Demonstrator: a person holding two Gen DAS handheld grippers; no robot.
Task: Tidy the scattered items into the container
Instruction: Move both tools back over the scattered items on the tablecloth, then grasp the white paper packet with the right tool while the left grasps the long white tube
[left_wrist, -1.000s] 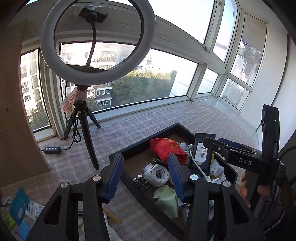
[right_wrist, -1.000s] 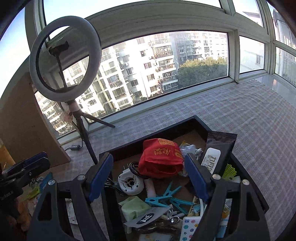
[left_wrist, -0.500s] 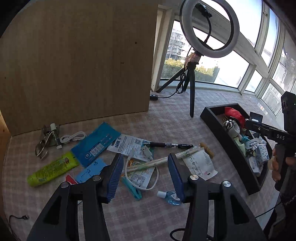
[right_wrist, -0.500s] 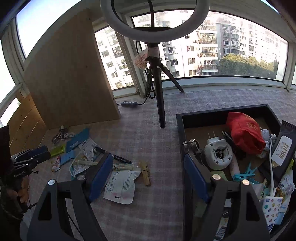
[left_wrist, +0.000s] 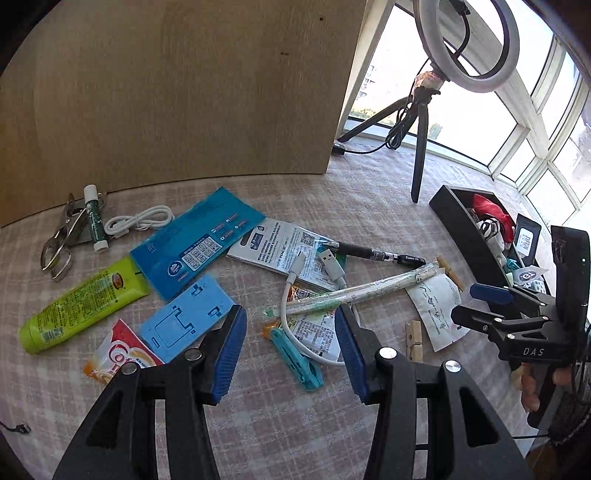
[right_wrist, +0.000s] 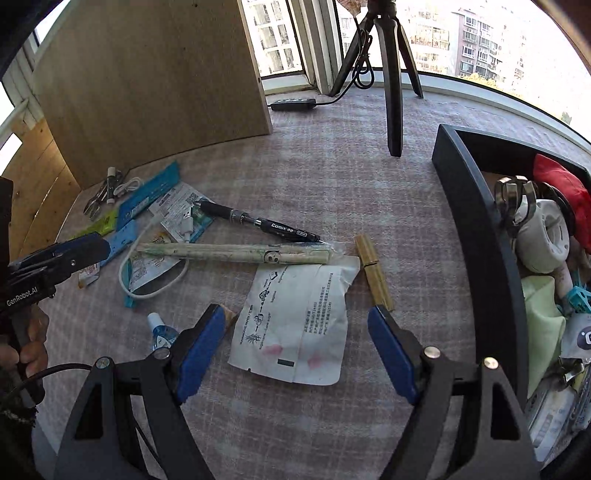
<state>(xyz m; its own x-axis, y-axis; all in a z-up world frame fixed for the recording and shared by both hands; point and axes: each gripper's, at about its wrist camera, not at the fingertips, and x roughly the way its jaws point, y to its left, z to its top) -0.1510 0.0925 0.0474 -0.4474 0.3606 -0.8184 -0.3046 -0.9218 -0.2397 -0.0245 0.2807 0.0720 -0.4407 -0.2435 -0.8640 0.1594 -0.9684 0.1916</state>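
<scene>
Scattered items lie on the checked cloth. My left gripper (left_wrist: 290, 334) is open and empty above a teal clip (left_wrist: 295, 360) and a white cable loop (left_wrist: 291, 314). Beside them lie a light blue card (left_wrist: 184, 319), a blue packet (left_wrist: 195, 245), a green tube (left_wrist: 79, 304), a black pen (left_wrist: 369, 253) and a long wrapped stick (left_wrist: 360, 291). My right gripper (right_wrist: 295, 339) is open and empty over a white paper sachet (right_wrist: 295, 317). The black container (right_wrist: 480, 236) at the right holds several items.
A wooden board (left_wrist: 166, 92) stands at the back left. A ring light tripod (right_wrist: 391, 74) stands behind the container, with its cable and switch (right_wrist: 293, 104). Pliers (left_wrist: 61, 240), a small tube (left_wrist: 94, 218) and a coiled white cable (left_wrist: 138, 221) lie by the board. A wooden peg (right_wrist: 373, 273) lies near the container.
Both grippers swung left, away from the container, and dropped toward the scattered items on the cloth. Both stayed open and empty.
</scene>
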